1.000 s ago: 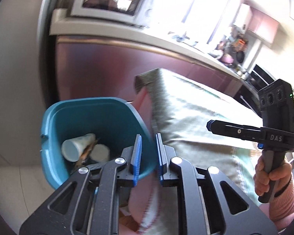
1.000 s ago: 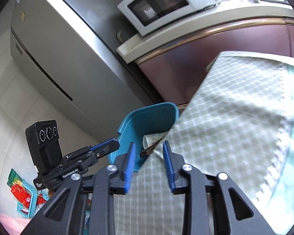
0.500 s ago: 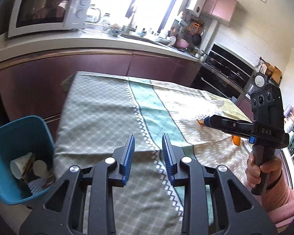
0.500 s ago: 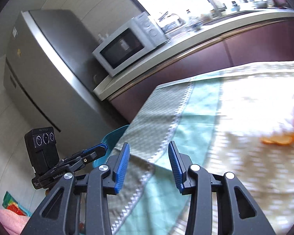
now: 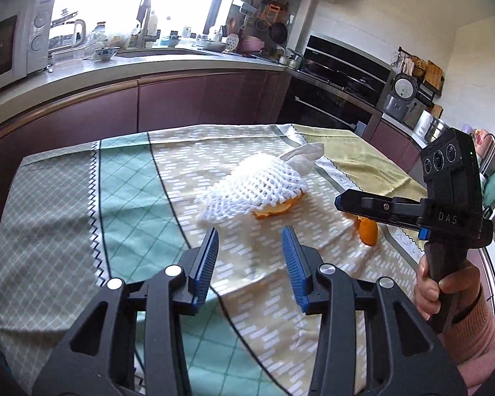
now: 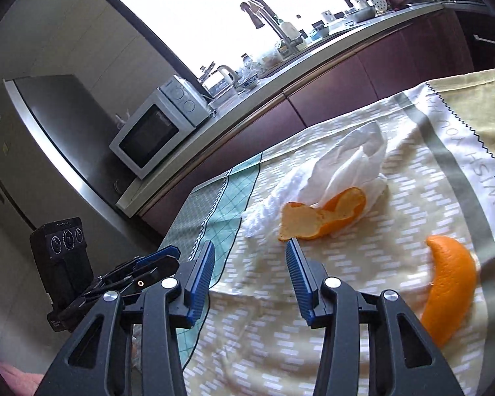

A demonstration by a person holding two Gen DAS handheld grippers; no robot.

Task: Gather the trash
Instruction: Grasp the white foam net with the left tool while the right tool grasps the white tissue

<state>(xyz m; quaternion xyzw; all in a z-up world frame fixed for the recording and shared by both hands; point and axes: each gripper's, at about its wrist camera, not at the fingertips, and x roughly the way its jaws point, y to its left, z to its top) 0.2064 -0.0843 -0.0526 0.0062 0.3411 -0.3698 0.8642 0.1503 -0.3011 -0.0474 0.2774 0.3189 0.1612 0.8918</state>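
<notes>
A white foam fruit net lies on the table's patterned cloth, with a crumpled white tissue behind it and an orange peel under its near edge. A second orange peel lies to the right. In the right wrist view the tissue, the curled peel and the second peel show. My left gripper is open and empty, short of the net. My right gripper is open and empty, just before the curled peel.
A kitchen counter with a microwave, kettle and sink runs behind the table. A fridge stands at the left. An oven and a rice cooker are at the far right.
Both grippers swung from the blue bin at the table's left end towards the trash on the table. Both opened wider. The bin has left view.
</notes>
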